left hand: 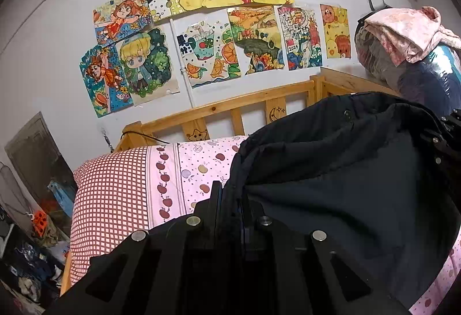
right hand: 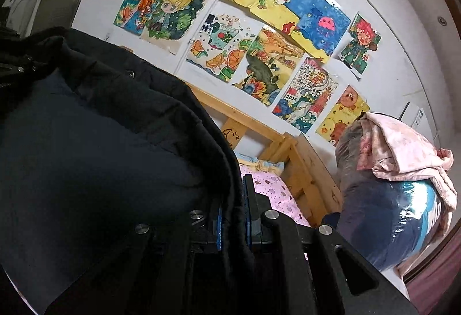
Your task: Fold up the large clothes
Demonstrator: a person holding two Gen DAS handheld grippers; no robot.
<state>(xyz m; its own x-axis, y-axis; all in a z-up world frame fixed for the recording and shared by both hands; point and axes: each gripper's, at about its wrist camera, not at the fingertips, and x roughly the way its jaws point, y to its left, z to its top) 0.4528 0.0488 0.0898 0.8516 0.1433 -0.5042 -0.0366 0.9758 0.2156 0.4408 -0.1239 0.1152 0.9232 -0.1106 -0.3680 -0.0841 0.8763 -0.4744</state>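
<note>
Above the pink apple-print bedsheet (left hand: 198, 168), both black grippers (left hand: 230, 199) (right hand: 234, 194) are pinching a dark navy padded coat (left hand: 331, 171), ideally keeping its held edge taut and level.

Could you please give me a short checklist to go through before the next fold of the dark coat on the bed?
1. Left gripper clamped on the coat edge: ok, fabric sits between the shut fingers.
2. Right gripper clamped on the coat's edge: ok, dark hem runs between the blue pads.
3. Coat spans between both grippers without slipping: cannot tell.
4. Bare bedsheet ahead to lay the coat on: ok, in the left view.
5. Coat clear of the wooden bed rail: ok.
6. Plastic-wrapped bundle out of the way: cannot tell.
</note>
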